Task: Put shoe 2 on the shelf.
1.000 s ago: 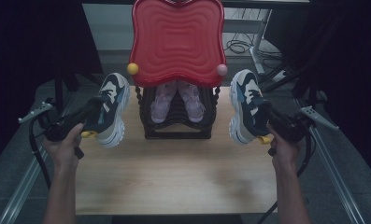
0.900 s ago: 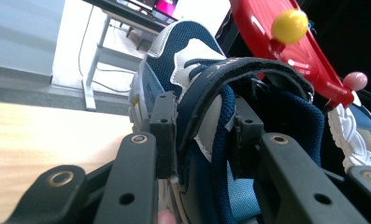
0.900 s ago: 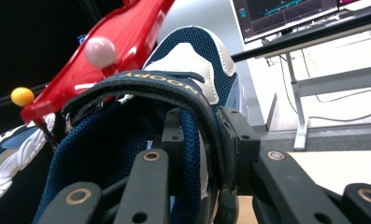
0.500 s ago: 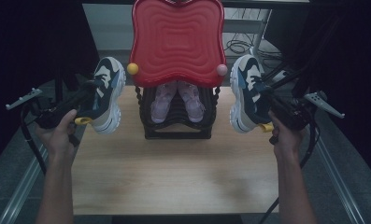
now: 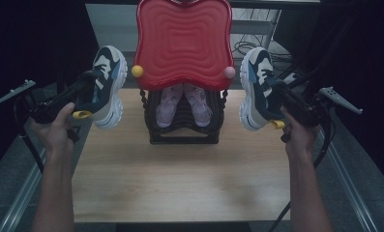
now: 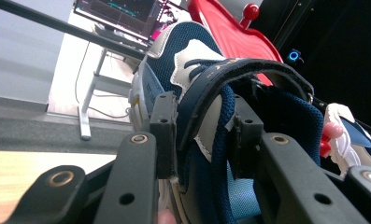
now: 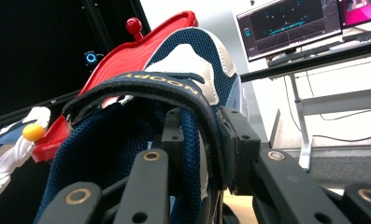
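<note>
Navy mesh and white leather sit between my jaws on both sides. My left gripper (image 5: 85, 89) is clamped on the left sneaker (image 5: 106, 84): in the left gripper view its two black jaws pinch the padded collar and tongue of that shoe (image 6: 206, 93), one pad outside the collar, the other inside the opening. I hold it off the tabletop (image 5: 180, 179), toe pointing up and away, just left of the red tray (image 5: 184, 38). My right gripper (image 5: 281, 99) is clamped the same way on the right sneaker (image 5: 256, 87); the right gripper view shows its jaws pressed on the collar under the strap (image 7: 174, 93). That shoe hangs in the air just right of the tray. Under the tray, a pair of pink shoes (image 5: 182, 104) rests on the black rack (image 5: 182, 130) between my two hands.
</note>
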The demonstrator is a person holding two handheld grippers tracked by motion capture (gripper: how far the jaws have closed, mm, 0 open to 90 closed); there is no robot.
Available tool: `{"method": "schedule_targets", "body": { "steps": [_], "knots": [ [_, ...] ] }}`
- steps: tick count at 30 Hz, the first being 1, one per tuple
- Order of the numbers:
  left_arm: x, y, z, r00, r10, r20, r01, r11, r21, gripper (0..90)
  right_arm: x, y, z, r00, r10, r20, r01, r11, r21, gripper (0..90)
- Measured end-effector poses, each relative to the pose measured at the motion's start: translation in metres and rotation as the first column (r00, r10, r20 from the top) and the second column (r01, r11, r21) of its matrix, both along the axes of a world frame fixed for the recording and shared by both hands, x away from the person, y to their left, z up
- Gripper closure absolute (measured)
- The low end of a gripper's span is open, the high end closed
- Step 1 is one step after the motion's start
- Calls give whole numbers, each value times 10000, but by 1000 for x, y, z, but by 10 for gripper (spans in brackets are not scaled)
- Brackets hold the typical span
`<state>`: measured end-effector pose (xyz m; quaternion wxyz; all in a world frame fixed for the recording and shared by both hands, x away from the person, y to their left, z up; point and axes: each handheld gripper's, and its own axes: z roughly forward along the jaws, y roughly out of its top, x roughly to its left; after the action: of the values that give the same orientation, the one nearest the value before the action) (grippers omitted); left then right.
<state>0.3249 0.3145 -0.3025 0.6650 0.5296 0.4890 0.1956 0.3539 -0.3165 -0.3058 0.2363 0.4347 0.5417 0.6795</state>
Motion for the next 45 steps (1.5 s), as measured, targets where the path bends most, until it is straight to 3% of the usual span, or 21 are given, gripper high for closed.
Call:
{"method": "schedule_targets", "body": {
  "steps": [8, 20, 24, 34, 45],
  "knots": [
    [2, -2, 22, 9994, 16, 354, -16, 10000, -8, 685, 6, 3, 24, 9999, -43, 159, 45, 9998, -178, 734],
    [8, -2, 45, 9988, 20, 491, -14, 9999, -114, 686, 17, 15, 59, 9995, 52, 305, -46, 9998, -187, 735],
    [12, -4, 53, 9984, 52, 556, -48, 10000, -87, 686, 19, 20, 73, 9985, 86, 535, -70, 9996, -285, 735],
    [25, -21, 69, 9978, -217, 630, 224, 9997, -107, 686, 29, 36, 94, 9976, 444, 535, -426, 9985, -337, 735],
    [39, -48, 90, 9965, -437, 718, 421, 9988, 240, 686, 40, 57, 113, 9967, 736, 351, -712, 9954, -640, 734]
  ]
}}
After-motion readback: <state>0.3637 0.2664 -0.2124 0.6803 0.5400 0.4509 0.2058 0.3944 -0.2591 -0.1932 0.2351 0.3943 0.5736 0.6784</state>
